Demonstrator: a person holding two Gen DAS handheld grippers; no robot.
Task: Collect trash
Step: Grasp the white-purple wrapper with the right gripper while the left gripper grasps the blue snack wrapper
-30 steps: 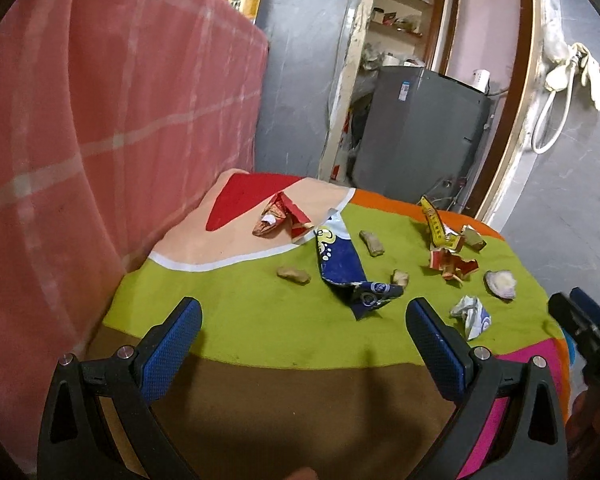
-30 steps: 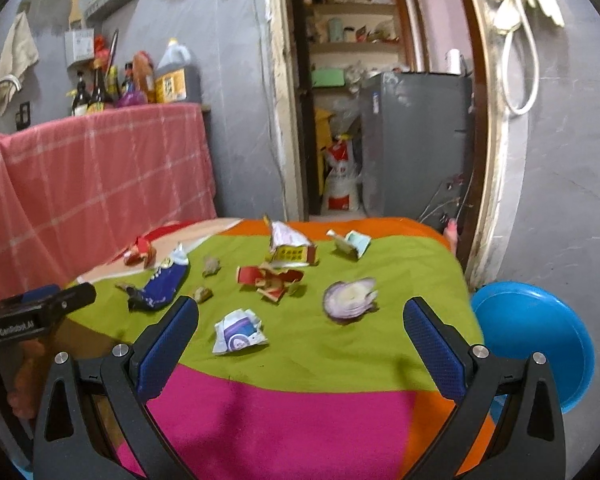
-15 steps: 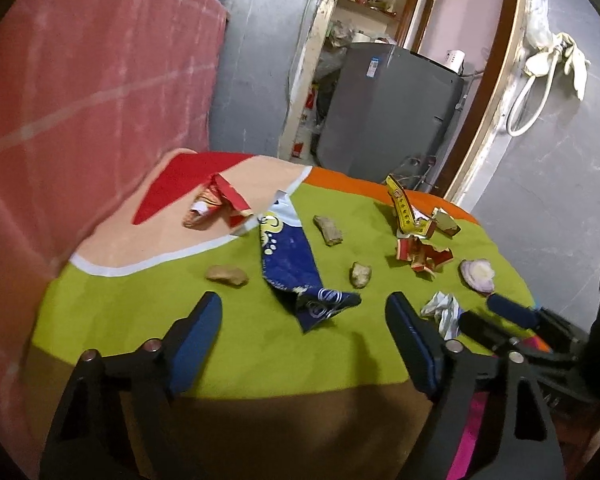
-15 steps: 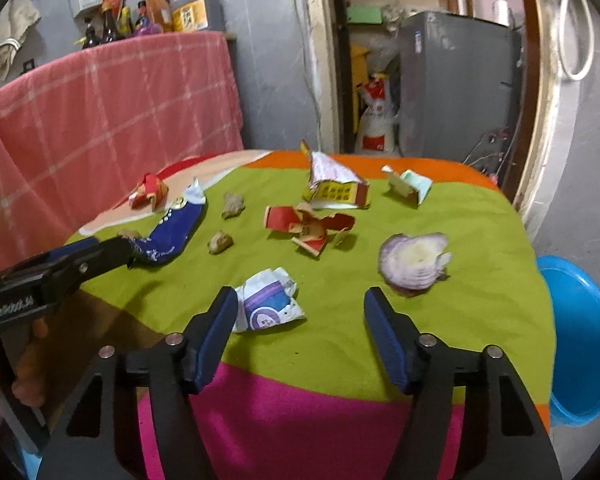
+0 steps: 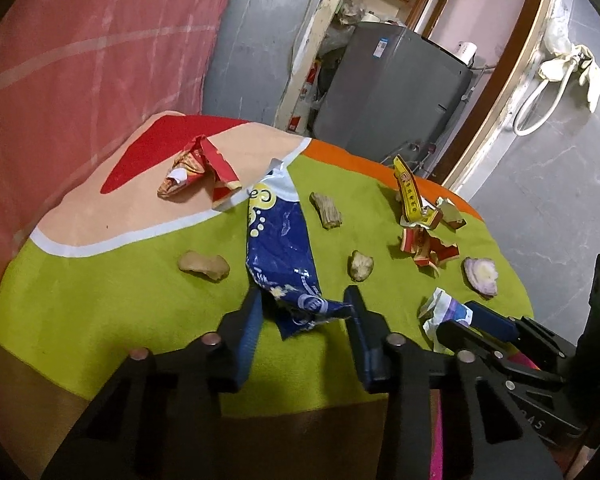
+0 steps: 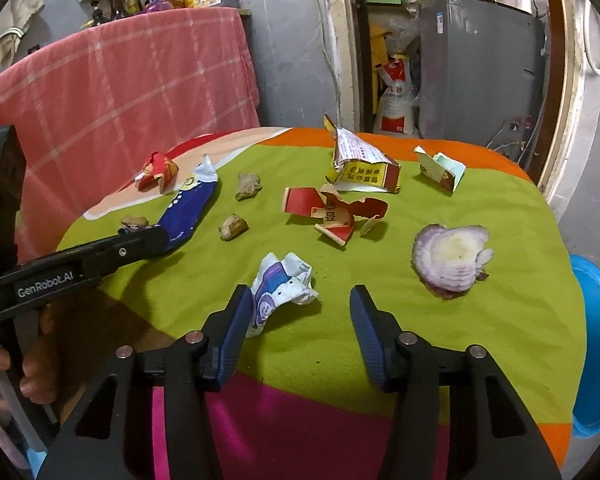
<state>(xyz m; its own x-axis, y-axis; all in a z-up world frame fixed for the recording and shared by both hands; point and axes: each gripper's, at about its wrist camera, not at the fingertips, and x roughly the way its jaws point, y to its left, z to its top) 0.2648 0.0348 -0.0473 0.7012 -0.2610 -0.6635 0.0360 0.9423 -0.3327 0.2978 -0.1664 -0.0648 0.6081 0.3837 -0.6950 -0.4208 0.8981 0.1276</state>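
Observation:
Trash lies on a table under a bright cloth (image 5: 100,312). My left gripper (image 5: 304,304) is open, its fingers either side of the near end of a blue wrapper (image 5: 280,248), also seen in the right wrist view (image 6: 188,212). My right gripper (image 6: 296,300) is open, with a crumpled white and purple wrapper (image 6: 282,284) just inside its left finger; this wrapper shows in the left wrist view (image 5: 440,308). Farther off lie a red torn box (image 6: 332,216), a yellow and red carton (image 6: 360,164), a purple shell (image 6: 452,256) and a red wrapper (image 5: 196,168).
Small brown lumps (image 5: 204,266) (image 5: 360,266) (image 5: 326,210) lie among the trash. A blue basin (image 6: 596,356) sits on the floor right of the table. A pink cloth (image 6: 120,88) hangs at the left. A grey appliance (image 5: 388,88) stands behind.
Both grippers have moved forward and down toward the table and their jaws have narrowed. The left now straddles the blue wrapper's end; the right has reached the crumpled white wrapper.

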